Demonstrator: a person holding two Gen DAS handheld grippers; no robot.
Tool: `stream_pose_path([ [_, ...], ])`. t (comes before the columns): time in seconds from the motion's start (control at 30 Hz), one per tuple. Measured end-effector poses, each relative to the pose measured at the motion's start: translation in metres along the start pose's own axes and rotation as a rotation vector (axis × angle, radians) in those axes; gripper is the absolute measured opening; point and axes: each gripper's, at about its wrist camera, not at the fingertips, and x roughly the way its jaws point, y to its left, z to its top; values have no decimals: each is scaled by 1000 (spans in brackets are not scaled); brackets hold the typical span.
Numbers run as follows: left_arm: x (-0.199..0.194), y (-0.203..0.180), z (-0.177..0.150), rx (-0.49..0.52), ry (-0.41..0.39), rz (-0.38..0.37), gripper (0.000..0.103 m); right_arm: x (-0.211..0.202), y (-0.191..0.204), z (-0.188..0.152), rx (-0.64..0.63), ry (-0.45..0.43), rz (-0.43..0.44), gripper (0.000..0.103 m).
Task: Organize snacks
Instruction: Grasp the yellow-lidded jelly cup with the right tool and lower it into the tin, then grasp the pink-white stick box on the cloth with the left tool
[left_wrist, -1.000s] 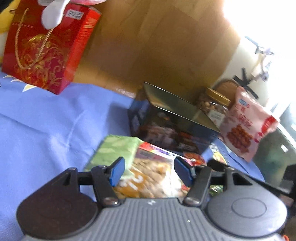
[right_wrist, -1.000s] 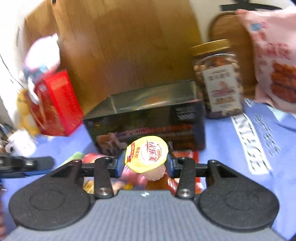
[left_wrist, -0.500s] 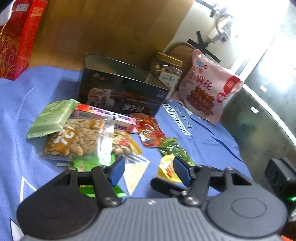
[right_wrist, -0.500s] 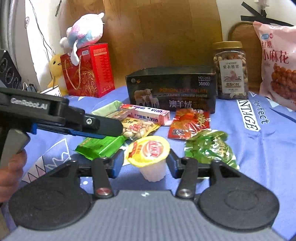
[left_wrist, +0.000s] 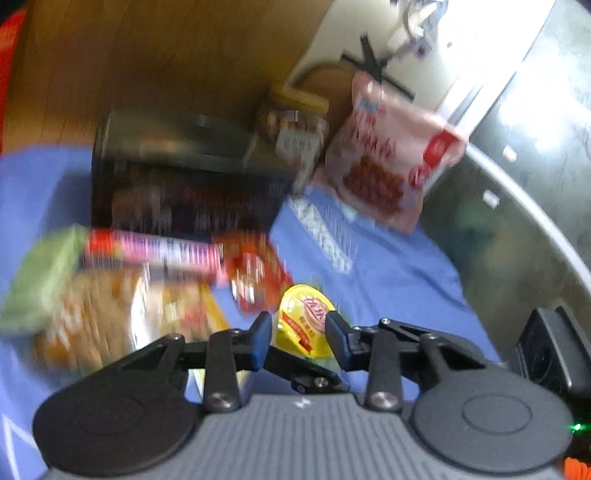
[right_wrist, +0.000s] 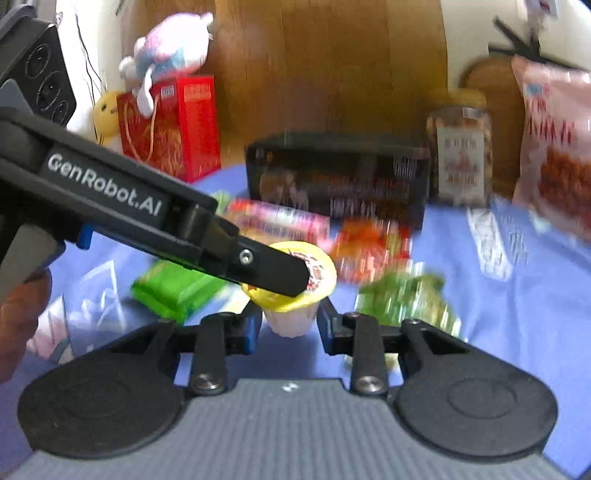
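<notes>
Yellow-lidded jelly cup (right_wrist: 295, 291), one, two grippers closing

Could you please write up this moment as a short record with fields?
scene: snacks scattered on a blue cloth
jelly cup: yellow lid, between both grippers' fingers
right gripper: jaws closing around the cup's body
left gripper: jaws closing at the lid
dark box: open, behind the snacks
nut jar: upright, beside the box
focus: blurred

Black hand-held gripper (right_wrist: 290, 325) bodies, blue finger pads (white "GenRobot.AI" lettering).
</notes>
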Motion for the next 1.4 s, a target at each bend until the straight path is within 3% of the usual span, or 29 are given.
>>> stream_pose_path([
  [0.1, -2, 5, 35, 10, -70, 11, 33, 9, -7, 27, -29, -58, -1, 35],
  [0.23, 8, 28, 82, -60, -135, 3, 31, 36, -19, 66, -53, -135, -15, 35],
  [0.4, 37, 53, 117, -105, -135, 33, 31, 79, -41, 104, -12, -139, -14, 35],
  [0.5, 50, 68, 119, -133, -100, 79, 38, 99, -47, 108, -12, -98, -21, 36],
  [0.57, 43, 75, 115, -127, -102, 77, 41, 103, -46, 105, -21, -76, -44, 39],
  [0.63, 23, 84, 107, -119, -140, 80, 47, 89, -45, 100, -11, -111, -57, 43],
  [0.77, -14, 109, 84, -129, -178, 166, 47, 45, -50, 74, 64, -151, 37, 42],
  [0.87, -21, 134, 70, -185, -134, 232, 47, 35, -40, 53, 10, -76, 83, 42],
  [0.97, -18, 155, 55, -267, -76, 218, 47, 45, -29, 38, -92, 15, 84, 42],
  [1.07, -5, 150, 47, -238, -31, 178, 48, 53, -19, 30, -132, 64, 81, 42],
  [1.2, 4, 115, 39, -81, -1, 248, 49, 67, -6, 33, -193, 68, 65, 42],
  [1.33, -11, 91, 13, -38, 39, 192, 50, 61, 0, 30, -192, 84, 71, 38],
  [1.4, -18, 81, 5, -22, 69, 153, 57, 57, -3, 28, -198, 96, 105, 38],
])
